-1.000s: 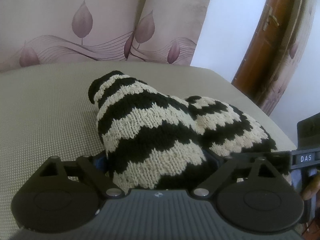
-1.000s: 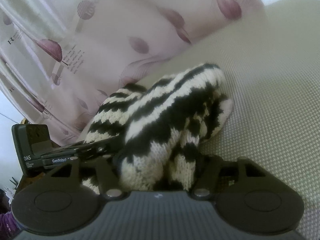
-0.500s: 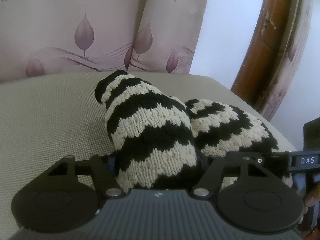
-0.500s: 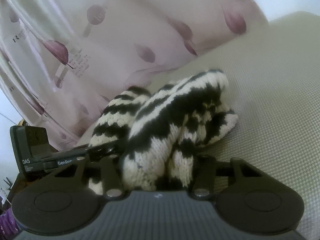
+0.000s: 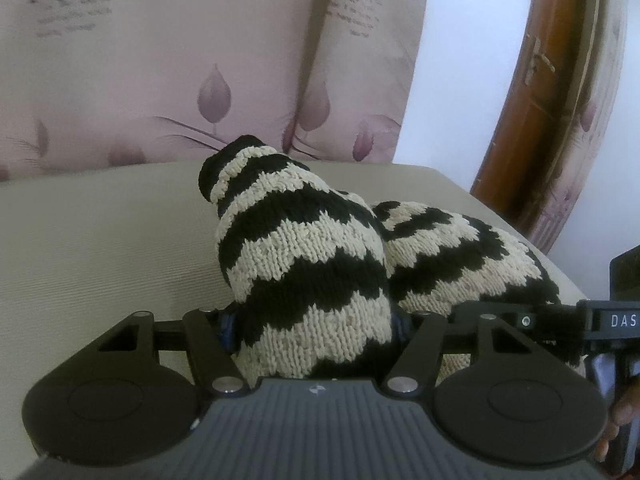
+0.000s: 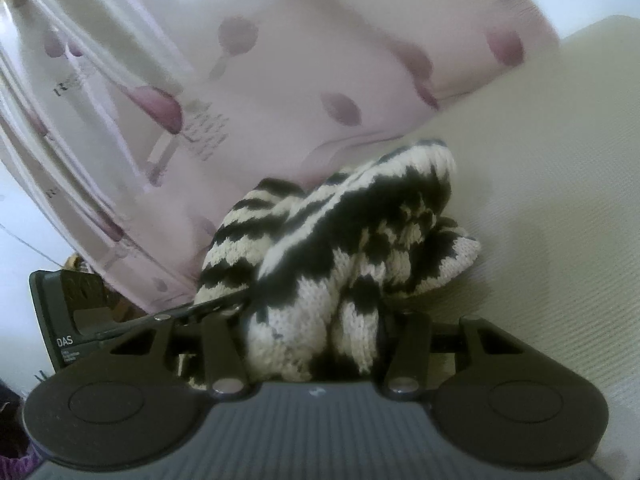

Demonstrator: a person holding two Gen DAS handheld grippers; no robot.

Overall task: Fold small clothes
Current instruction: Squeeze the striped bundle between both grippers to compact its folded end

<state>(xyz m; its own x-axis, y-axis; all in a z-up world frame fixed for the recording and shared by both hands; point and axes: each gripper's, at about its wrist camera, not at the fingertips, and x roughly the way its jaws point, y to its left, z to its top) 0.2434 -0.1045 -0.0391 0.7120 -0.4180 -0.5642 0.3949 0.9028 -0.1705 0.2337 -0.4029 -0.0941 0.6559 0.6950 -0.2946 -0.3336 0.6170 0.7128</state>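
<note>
Both grippers, left gripper (image 5: 314, 320) and right gripper (image 6: 316, 320), pinch the striped knit garment (image 5: 304, 264), now raised higher off the beige cushion (image 5: 100, 232); the fold is under way.

left wrist: close, forward | right wrist: close, forward | shared: knit garment (image 5: 312, 264)

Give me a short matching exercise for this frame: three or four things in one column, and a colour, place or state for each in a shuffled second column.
Things:
1. striped knit garment
2. left gripper
3. curtain
4. door frame

Descriptions:
A. brown wood, at the far right of the left wrist view
B. pale pink with purple leaf prints
C. black and cream zigzag bands
D. shut on bunched knit fabric

Pairs: 1-C, 2-D, 3-B, 4-A
</note>
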